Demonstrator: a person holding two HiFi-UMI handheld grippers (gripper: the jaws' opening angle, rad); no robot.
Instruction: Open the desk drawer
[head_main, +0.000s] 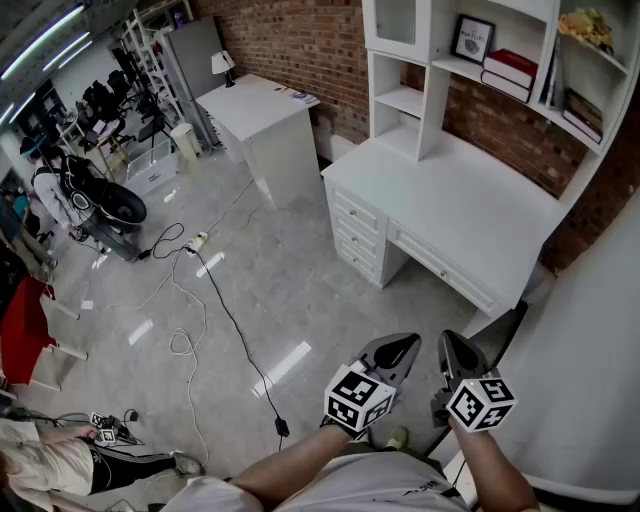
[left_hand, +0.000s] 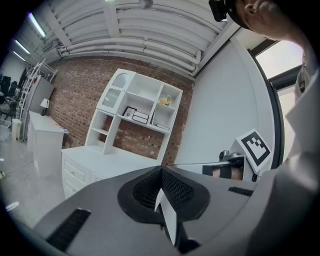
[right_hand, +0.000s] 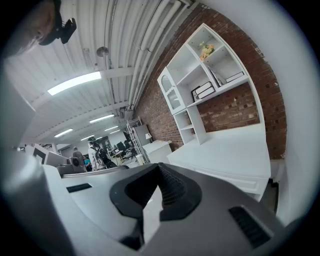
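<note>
A white desk (head_main: 470, 200) stands against the brick wall, some way ahead of both grippers. It has a stack of three small drawers (head_main: 357, 232) on its left and one wide drawer (head_main: 440, 268) under the top, all closed. My left gripper (head_main: 400, 345) and right gripper (head_main: 455, 345) hang side by side near the bottom of the head view, short of the desk, both shut and empty. In the left gripper view the closed left gripper (left_hand: 161, 169) points toward the desk (left_hand: 110, 162). The right gripper view shows the shut right gripper (right_hand: 159, 165) before the desk (right_hand: 235, 145).
A white hutch (head_main: 430, 90) with books and a frame sits on the desk. A second white desk (head_main: 265, 115) stands farther left. Cables (head_main: 215, 300) trail over the glossy floor. A white wall (head_main: 590, 330) rises close on the right. Equipment (head_main: 105, 200) crowds the far left.
</note>
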